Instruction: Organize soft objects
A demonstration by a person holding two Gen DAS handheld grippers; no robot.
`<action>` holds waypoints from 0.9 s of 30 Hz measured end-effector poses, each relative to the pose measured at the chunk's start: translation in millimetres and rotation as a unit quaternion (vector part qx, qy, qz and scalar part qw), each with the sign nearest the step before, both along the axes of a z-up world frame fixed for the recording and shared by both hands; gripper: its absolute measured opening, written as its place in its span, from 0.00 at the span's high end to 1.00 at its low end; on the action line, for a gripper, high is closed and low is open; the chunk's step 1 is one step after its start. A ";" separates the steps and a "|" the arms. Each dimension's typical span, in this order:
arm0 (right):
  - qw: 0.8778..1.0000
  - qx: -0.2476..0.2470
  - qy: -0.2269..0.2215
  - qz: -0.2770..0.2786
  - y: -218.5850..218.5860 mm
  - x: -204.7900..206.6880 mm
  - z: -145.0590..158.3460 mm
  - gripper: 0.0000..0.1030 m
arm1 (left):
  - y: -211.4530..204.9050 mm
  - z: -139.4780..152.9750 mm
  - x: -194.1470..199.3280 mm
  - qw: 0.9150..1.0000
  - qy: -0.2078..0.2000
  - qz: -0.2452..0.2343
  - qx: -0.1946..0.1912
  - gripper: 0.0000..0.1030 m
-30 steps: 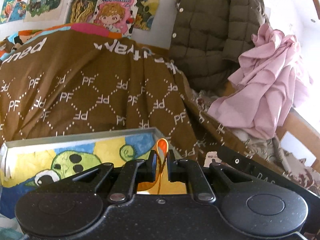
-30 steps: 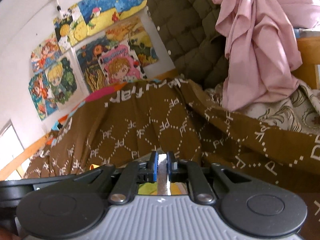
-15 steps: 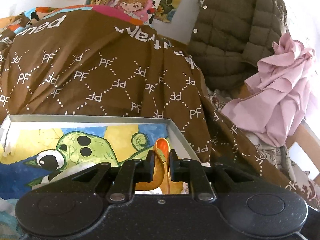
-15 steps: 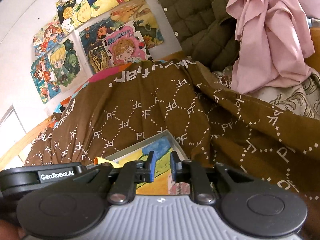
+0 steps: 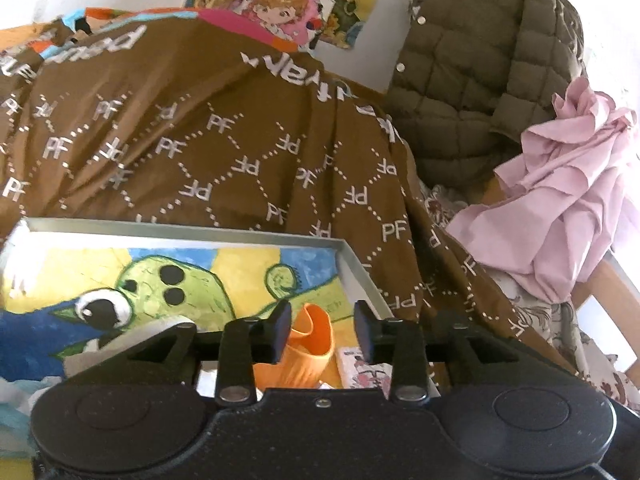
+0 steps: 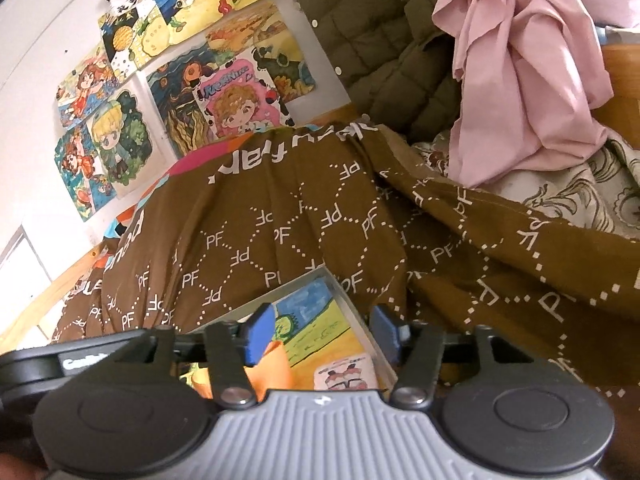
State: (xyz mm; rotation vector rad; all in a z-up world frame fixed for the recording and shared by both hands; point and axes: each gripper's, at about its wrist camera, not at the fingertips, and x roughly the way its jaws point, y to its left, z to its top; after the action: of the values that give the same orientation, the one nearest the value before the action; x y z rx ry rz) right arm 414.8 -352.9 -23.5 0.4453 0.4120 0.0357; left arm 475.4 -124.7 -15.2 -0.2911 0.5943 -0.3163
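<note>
The soft orange piece (image 5: 306,346) is being released between the opening left gripper (image 5: 322,330) fingers; the right gripper (image 6: 322,334) opens on nothing; a pinch at its curled rim is judged best.

We see an orange cloth (image 5: 308,344), soft and crumpled into an upright fold with a curled top edge, standing in a shallow grey tray (image 5: 356,276) whose floor bears a painted green cartoon creature on yellow and blue; the cloth sits near the tray's right end, beside a small printed card (image 5: 362,368); from the right wrist view we see the same orange cloth (image 6: 272,368) low in the tray (image 6: 352,308), partly hidden; the tray rests against a brown blanket (image 5: 224,136) patterned with white letters.
</note>
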 end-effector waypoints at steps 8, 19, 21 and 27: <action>1.000 -0.004 -0.024 -0.003 -3.0 -23.2 20.9 0.16 | 12.8 28.9 -29.2 0.999 -0.038 0.031 0.011 0.25; 0.997 -0.034 -0.062 -0.004 3.7 -77.6 60.0 0.00 | 29.0 67.7 -91.9 0.992 -0.107 0.071 0.017 0.01; 0.996 -0.047 -0.070 -0.004 7.7 -88.9 68.0 0.00 | 32.3 71.9 -106.7 0.990 -0.115 0.078 0.014 0.01; 0.993 -0.074 -0.097 -0.002 20.7 -124.1 85.8 0.00 | 41.5 82.1 -146.3 0.986 -0.134 0.093 0.020 0.01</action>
State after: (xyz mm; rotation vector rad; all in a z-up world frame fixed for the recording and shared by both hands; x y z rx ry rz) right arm 290.7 -332.2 62.4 0.2932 0.2206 0.0429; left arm 329.1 -83.3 66.9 -0.2582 0.3043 -0.1589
